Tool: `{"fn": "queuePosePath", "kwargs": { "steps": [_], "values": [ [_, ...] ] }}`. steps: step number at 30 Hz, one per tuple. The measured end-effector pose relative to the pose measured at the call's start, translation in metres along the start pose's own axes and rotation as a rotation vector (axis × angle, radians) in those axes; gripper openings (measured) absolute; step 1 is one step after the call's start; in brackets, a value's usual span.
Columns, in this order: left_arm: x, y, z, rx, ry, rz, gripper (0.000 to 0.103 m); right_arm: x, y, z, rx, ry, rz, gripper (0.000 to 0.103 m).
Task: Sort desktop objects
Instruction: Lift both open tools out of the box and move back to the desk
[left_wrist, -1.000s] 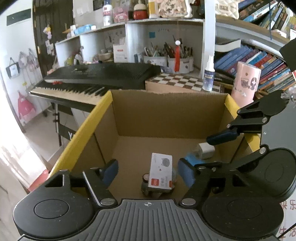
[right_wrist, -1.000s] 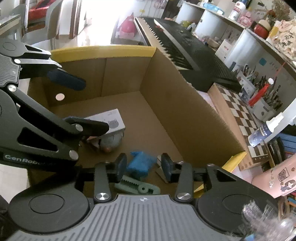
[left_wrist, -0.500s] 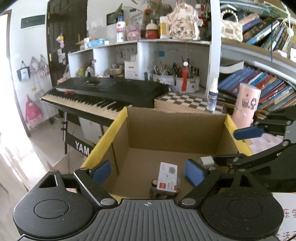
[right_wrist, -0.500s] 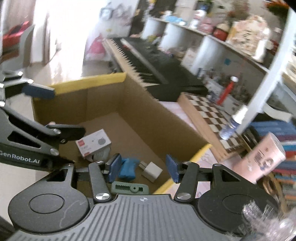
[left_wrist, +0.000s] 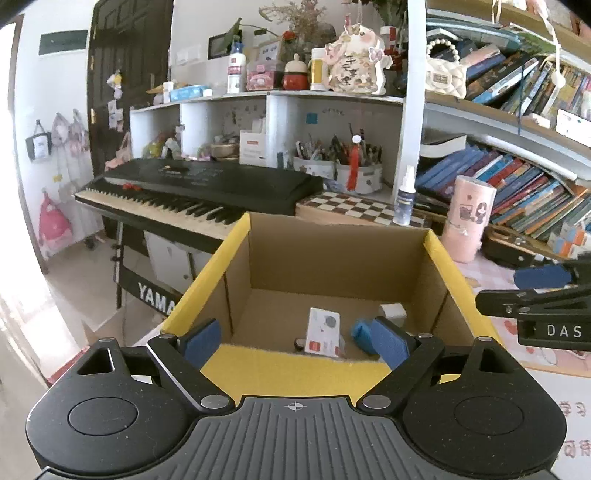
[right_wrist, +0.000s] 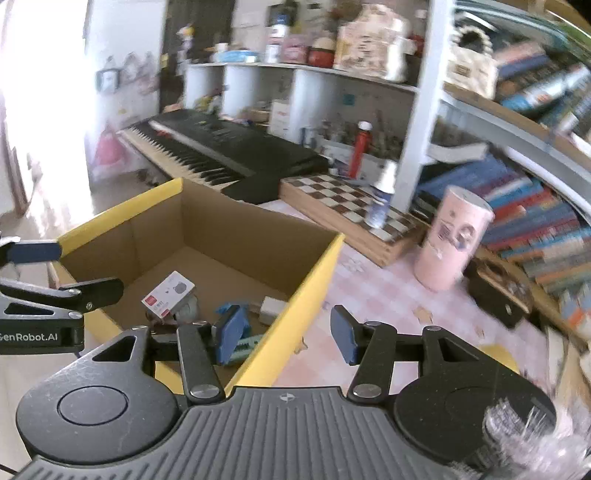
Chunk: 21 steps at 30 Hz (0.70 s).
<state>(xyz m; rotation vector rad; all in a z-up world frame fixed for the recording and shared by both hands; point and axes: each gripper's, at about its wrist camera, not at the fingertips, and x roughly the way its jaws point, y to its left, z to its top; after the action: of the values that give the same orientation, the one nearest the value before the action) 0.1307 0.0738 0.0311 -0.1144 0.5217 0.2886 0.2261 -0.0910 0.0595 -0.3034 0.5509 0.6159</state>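
Cardboard box (left_wrist: 229, 258) sits in front of you with its yellow-edged flaps open, and your left gripper (left_wrist: 295, 341) hovers above its near flap, jaws spread wide and holding nothing. Down on the box floor you can see the sorted pieces: a white carton with a red label (left_wrist: 324, 331) lying over a small dark object, a blue item (left_wrist: 360, 332) beside it, and a white block (left_wrist: 393, 312) toward the right wall. Moving right, your right gripper (right_wrist: 284, 334) straddles the box's right flap, one finger over the interior and the other over the pink checked tablecloth (right_wrist: 369, 288); its jaws are also apart and empty. The right view is smeared, so you seem to be swinging quickly. That is the risk: a fast sweep could catch the flap and drag or tip the box, or carry you into the pink cylinder (right_wrist: 452, 240) or the spray bottle (right_wrist: 382, 195) standing on the chessboard (right_wrist: 332, 195).
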Motion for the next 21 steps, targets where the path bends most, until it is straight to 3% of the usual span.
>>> {"fn": "queuePosePath", "kwargs": {
  "steps": [9,21],
  "values": [
    [-0.030,0.005,-0.015,0.015,-0.017,-0.045,0.090,-0.038,0.013,-0.029,0.109,-0.007,-0.090,0.049],
    [-0.066,0.013,-0.045,0.066,0.016,-0.087,0.090,-0.080,0.047,-0.080,0.175,0.049,-0.138,0.049]
  ]
}}
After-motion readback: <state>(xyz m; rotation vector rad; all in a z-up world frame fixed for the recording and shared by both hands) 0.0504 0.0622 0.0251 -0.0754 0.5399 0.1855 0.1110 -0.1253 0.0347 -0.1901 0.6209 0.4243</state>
